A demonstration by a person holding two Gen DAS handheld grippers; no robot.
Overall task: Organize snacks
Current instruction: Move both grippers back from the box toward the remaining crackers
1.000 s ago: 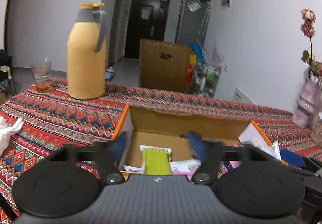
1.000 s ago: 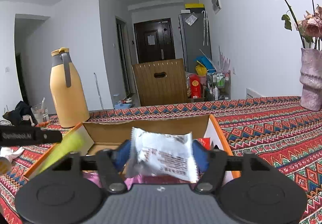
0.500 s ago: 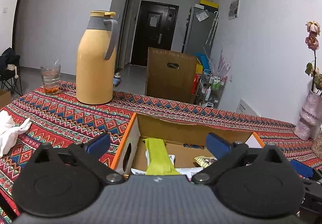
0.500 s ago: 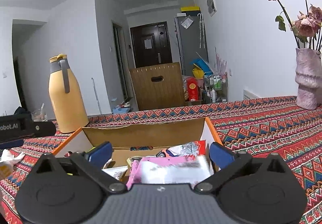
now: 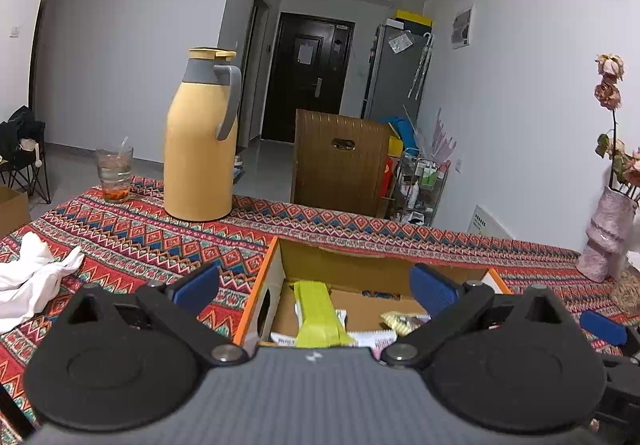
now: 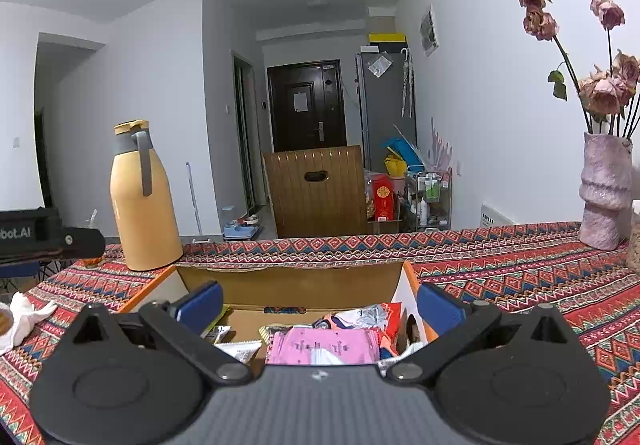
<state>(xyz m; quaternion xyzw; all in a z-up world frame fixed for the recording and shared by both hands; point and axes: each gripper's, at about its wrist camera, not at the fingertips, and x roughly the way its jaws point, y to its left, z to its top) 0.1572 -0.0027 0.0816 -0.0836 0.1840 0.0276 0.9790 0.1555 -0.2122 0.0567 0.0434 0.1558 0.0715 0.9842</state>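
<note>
1. We see the yellow-green packet [image 5: 316, 311] lying in the cardboard box [image 5: 362, 265], its long axis running near to far, leaning slightly left at the far end.
2. The pink packet [image 6: 326, 346] lies flat at the box's near right, beside crinkled red and silver wrappers [image 6: 362, 315].
3. Our left gripper [image 5: 314, 285] and right gripper [image 6: 318, 299] hover over the box, tilted slightly down, jaws spread wide and holding nothing, having just opened.
4. The box sits on the patterned tablecloth [image 5: 132, 241].
</note>
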